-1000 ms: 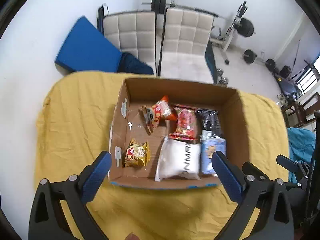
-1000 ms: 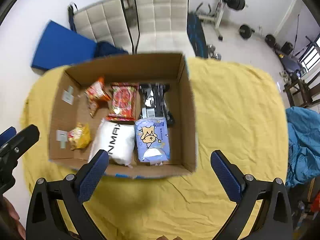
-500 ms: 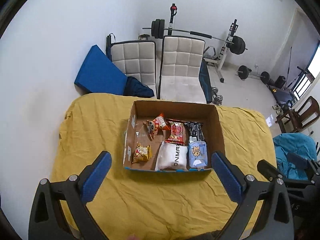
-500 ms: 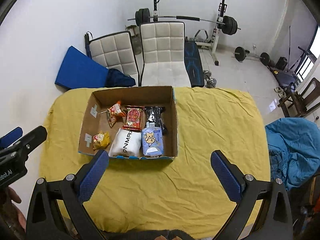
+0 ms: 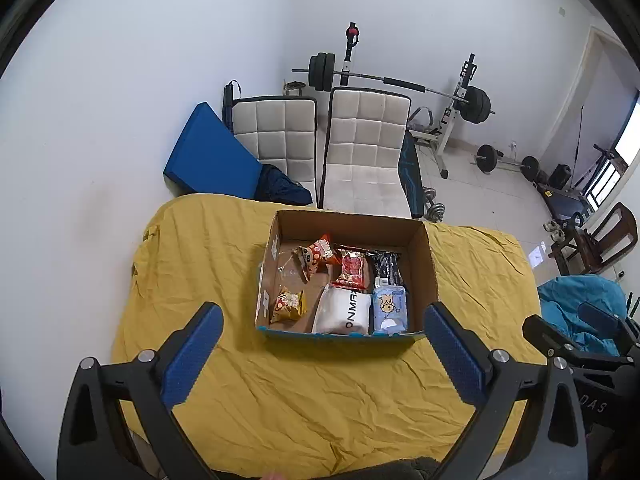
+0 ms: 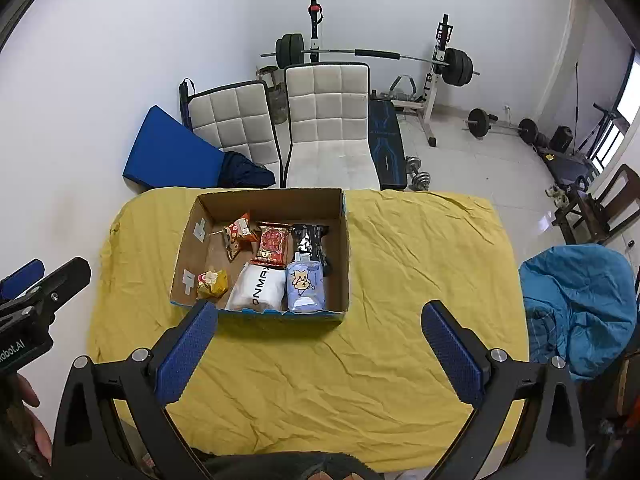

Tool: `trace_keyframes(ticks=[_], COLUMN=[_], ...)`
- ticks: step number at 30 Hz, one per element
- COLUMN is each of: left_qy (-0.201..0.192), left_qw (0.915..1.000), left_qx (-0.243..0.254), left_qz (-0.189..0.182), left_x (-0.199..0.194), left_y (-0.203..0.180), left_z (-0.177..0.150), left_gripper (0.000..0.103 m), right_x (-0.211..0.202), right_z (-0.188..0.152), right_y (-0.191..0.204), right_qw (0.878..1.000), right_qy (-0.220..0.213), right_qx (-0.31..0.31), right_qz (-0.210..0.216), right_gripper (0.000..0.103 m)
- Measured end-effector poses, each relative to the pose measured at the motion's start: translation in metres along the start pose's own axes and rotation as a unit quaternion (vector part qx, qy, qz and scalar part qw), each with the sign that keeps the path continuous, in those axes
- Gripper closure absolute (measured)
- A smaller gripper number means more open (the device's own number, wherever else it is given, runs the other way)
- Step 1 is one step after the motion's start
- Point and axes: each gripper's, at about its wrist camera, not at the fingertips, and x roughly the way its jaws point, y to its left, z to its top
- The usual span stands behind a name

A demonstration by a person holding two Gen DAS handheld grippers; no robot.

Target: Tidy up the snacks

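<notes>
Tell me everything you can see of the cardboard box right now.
The cardboard box is a brown, open-topped carton with a blue printed strip along its near bottom edge and pale tape patches on its inner left wall. It sits upright on the yellow cloth, left of centre, apart from both grippers. Inside lie six snack packs: a white pouch and a pale blue pack against the near wall, a small yellow pack near-left, and orange, red and black packs behind.
</notes>
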Motion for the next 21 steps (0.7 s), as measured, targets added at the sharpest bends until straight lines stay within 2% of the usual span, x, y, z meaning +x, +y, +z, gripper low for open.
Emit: trace_keyframes(ticks=[21], left_qy=[0.006], left_qw=[0.9999], left_qx=[0.013], left_qz=[0.002], left_x=[-0.004], left_y=[0.000], left_z=[-0.009], left_gripper=[0.000], right_x=[-0.014], right_z=[-0.005], right_y=[0.004], right_qw=[1.000], right_qy=[-0.014], right_qx=[-0.002], right_qz=[-0.008], right_gripper=[0.000])
